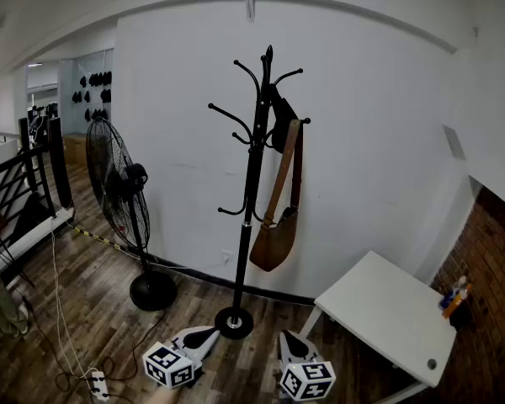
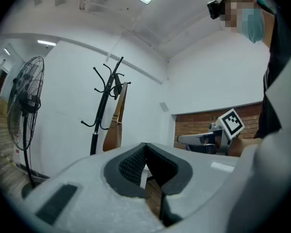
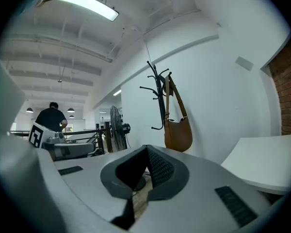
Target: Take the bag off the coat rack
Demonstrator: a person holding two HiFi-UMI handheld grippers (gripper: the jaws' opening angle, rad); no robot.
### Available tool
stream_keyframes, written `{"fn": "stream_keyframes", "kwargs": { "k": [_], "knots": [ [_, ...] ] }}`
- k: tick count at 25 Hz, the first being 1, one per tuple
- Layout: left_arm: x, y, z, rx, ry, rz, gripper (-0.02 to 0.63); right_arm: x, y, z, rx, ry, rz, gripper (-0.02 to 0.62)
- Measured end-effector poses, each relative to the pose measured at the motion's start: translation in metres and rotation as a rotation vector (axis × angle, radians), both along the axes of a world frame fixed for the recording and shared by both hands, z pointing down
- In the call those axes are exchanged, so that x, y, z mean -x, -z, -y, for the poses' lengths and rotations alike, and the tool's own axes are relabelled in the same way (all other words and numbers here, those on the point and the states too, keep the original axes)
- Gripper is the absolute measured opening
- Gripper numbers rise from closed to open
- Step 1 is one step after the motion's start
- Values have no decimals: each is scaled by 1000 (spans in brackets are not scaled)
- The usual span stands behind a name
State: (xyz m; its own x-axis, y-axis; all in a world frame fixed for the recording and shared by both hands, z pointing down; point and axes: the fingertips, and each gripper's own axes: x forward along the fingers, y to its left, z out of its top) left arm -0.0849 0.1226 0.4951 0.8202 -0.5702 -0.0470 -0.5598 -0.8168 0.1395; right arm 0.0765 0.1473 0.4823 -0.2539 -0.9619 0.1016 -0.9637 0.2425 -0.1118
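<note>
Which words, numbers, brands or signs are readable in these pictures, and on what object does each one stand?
No readable text in any view.
Marker cubes: only black-and-white square patterns, no letters.
Bottles on the white table: labels too small to read.
Brown bag: no brand visible.

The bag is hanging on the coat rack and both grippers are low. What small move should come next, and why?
Probably raise the right gripper toward the strap and open its jaws. It and the left gripper are both shut, empty and low near the base of the coat rack. The brown bag hangs by that strap from an upper hook, well above them.
</note>
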Motion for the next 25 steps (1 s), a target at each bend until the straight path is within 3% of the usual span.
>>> {"fn": "stream_keyframes", "kwargs": {
  "k": [12, 13, 15, 25],
  "knots": [
    [-5, 0, 42, -33, -42, -29, 9, -7, 12, 42, -51, -6, 23, -3],
    [-7, 0, 48, -30, -48, -30, 23, -9, 12, 49, -52, -8, 22, 43],
    [-12, 0, 58, -26, -59, -28, 143, -13, 11, 63, -46, -7, 28, 80],
    [-45, 5, 125, -25, -75, -8, 161, -37, 23, 136, -98, 42, 73, 158]
  ]
}}
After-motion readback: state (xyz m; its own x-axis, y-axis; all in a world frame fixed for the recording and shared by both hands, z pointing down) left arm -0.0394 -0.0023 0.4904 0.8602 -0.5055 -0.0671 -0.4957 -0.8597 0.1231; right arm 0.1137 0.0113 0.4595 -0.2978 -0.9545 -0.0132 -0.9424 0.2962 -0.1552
